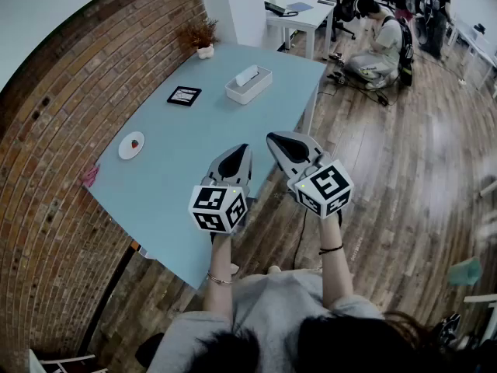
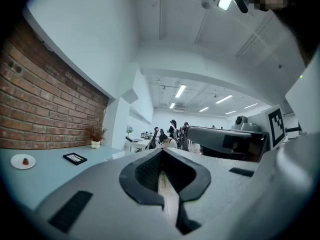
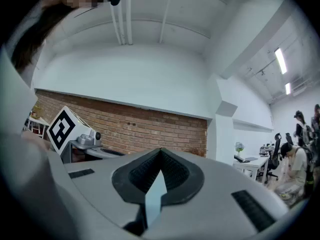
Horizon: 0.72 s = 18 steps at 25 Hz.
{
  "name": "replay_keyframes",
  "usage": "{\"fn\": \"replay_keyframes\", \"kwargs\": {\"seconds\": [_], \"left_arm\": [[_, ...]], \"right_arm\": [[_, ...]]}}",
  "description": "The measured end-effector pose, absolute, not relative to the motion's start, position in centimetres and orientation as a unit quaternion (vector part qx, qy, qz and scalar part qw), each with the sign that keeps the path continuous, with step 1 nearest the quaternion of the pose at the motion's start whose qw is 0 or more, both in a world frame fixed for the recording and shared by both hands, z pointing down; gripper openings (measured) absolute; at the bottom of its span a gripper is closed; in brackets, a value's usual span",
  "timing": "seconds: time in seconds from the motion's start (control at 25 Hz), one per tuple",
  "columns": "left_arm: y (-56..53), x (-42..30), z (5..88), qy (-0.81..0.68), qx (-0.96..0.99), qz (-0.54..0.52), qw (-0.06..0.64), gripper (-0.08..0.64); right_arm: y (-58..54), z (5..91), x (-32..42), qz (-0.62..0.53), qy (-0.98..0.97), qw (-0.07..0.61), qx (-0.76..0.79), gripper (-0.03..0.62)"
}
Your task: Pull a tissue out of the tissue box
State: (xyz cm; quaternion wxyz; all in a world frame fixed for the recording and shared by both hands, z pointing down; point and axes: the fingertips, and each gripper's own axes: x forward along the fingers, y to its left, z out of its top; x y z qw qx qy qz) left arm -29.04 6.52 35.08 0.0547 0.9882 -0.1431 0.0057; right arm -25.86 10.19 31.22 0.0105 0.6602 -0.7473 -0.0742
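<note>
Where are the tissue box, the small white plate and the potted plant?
tissue box (image 1: 239, 95): head view, its front wall.
small white plate (image 1: 126, 151): head view, bare rim.
potted plant (image 1: 205, 51): head view, its white pot.

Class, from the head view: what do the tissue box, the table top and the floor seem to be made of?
Tissue box: likely matte white plastic or cardboard; plain, rigid sides.
Table top: pale-blue laminate or painted board; even colour, no grain.
Floor: wood or wood-look planks; visible seams and grain.
</note>
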Motion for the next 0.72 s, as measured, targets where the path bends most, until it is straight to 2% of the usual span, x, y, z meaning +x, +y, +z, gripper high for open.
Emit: {"fn": "replay_keyframes", "kwargs": {"seconds": [0.72], "left_arm": [[4.4, -25.6, 36.6, -0.148, 0.986, 0.021, 0.07, 0.003]], "right_arm": [[7.8, 32.2, -21.6, -0.074, -0.746, 0.005, 0.662, 0.0]]}}
